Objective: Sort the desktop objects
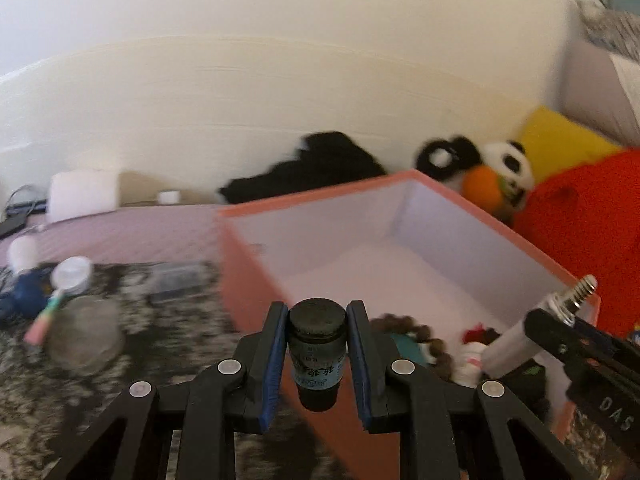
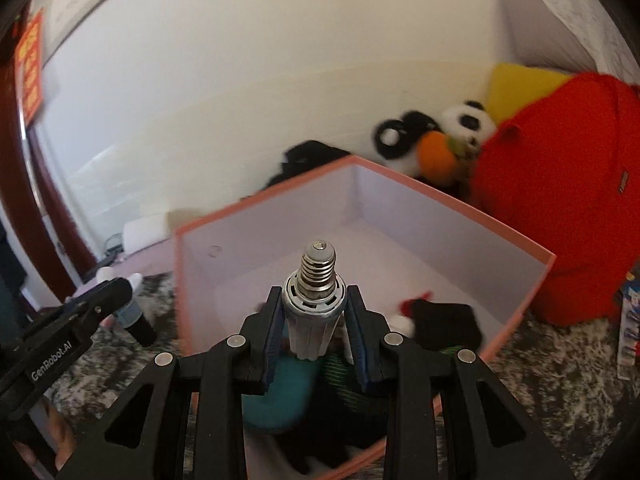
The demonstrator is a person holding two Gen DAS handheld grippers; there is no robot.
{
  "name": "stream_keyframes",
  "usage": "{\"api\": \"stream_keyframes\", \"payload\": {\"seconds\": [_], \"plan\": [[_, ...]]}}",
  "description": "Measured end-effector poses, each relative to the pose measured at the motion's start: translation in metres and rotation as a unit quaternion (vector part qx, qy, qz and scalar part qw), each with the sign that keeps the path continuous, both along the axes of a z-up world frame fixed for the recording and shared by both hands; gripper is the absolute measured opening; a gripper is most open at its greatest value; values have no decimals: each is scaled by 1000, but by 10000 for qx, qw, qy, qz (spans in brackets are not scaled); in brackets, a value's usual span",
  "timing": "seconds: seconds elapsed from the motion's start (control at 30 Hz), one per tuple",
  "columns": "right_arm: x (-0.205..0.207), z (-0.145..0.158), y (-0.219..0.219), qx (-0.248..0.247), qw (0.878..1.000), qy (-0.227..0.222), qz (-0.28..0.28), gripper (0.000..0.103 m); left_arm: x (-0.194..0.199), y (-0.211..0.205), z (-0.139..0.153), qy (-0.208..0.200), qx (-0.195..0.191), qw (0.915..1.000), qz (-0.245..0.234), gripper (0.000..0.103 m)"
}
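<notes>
Small dark bottle [image 1: 317,354] pinched between the left gripper [image 1: 317,360] pads, cap pointing forward, held just short of the pink box [image 1: 256,276] near wall. Light bulb [image 2: 314,300] clamped in the right gripper [image 2: 314,336], screw base forward, over the box interior above a teal item [image 2: 276,396] and black cloth [image 2: 446,326]. Beyond the box: panda plush [image 2: 464,120], red bag [image 2: 560,208]. Left of left gripper: small clutter on mottled rug [image 1: 120,360], blurred.

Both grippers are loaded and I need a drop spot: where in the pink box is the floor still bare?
The pink box is bare along its far half, toward the far corner and back walls. The near end is crowded: bead bracelet, teal item, black cloth.
</notes>
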State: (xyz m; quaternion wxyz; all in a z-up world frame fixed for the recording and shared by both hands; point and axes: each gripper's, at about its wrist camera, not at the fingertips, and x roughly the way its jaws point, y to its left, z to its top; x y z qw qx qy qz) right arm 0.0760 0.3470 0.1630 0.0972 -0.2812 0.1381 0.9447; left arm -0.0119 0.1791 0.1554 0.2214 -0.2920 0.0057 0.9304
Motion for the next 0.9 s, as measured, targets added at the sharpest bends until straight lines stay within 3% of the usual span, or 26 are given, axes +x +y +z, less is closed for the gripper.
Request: {"api": "stream_keyframes", "payload": {"seconds": [0.13, 0.27, 0.3, 0.33, 0.4, 0.43, 0.5, 0.57, 0.63, 0.8, 0.9], "plan": [[2, -13, 22, -79, 9999, 1, -115, 32, 0, 38, -5, -70, 136, 9995, -263, 27], [5, -18, 41, -61, 9998, 49, -200, 32, 13, 57, 2, 235, 215, 9984, -465, 27], [7, -18, 43, 2, 9996, 51, -284, 33, 16, 58, 2, 299, 164, 9984, -448, 40], [9, -19, 44, 64, 9993, 50, -367, 41, 18, 59, 3, 364, 114, 9983, -432, 66], [14, -19, 45, 191, 9983, 117, -547, 64, 23, 55, 4, 500, 115, 9982, -296, 83], [17, -18, 45, 257, 9974, 190, -643, 71, 24, 48, 5, 527, 161, 9982, -249, 83], [25, -14, 45, 209, 9972, 418, -582, 73, 25, 34, 5, 552, 201, 9982, -158, 83], [29, -10, 43, 106, 9974, 512, -499, 75, 24, 22, 2, 588, 98, 9982, 8, 83], [33, -9, 39, 54, 9971, 613, -451, 83, 21, 8, -4, 616, -30, 9979, 195, 83], [28, -6, 16, 68, 9987, 500, -117, 83, 2, -18, -14, 372, 7, 9979, 525, 83], [26, 0, -3, 333, 9985, 434, 28, 87, 2, -29, -15, 289, -51, 9959, 850, 83]]}}
